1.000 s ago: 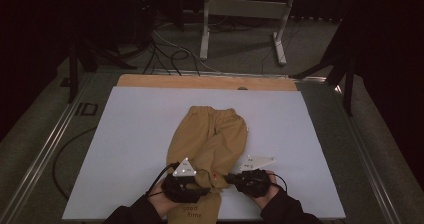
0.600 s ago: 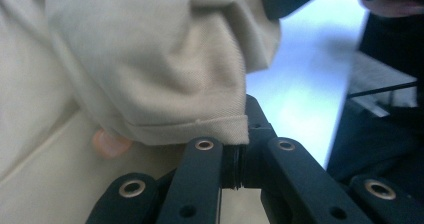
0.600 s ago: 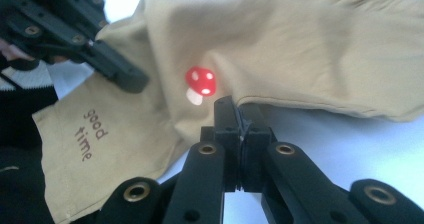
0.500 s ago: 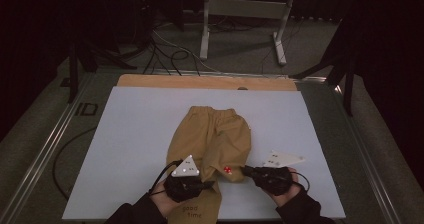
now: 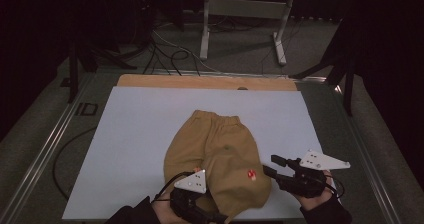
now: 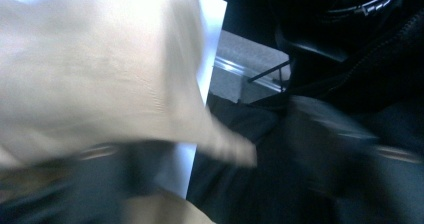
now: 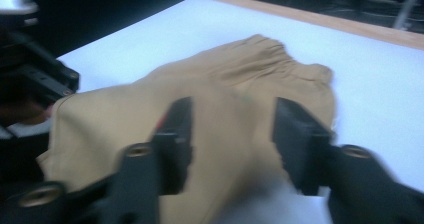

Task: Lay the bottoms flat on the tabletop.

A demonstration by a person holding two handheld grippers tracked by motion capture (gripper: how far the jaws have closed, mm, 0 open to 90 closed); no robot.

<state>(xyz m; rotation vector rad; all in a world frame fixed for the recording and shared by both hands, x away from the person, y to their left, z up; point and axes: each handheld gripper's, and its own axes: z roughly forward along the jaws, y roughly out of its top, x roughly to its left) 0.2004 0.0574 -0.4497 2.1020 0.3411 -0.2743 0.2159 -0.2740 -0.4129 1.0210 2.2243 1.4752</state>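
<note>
From the high view, the tan trousers [image 5: 216, 159] lie on the white table [image 5: 125, 149], waistband toward the far edge, the leg ends doubled up near me, probably so the garment ends as a compact fold. My right claw [image 5: 272, 165] hovers just off the cloth's right edge, jaws parted and empty, having just been opening. My left claw [image 5: 212, 216] sits low at the near hem.

In the left claw view, blurred tan fabric [image 6: 100, 69] lies close ahead; my jaws have just been opening, though I cannot tell whether cloth lies between them.

In the right claw view, my jaws stand spread above the trousers [image 7: 225, 94], nothing between them.
</note>
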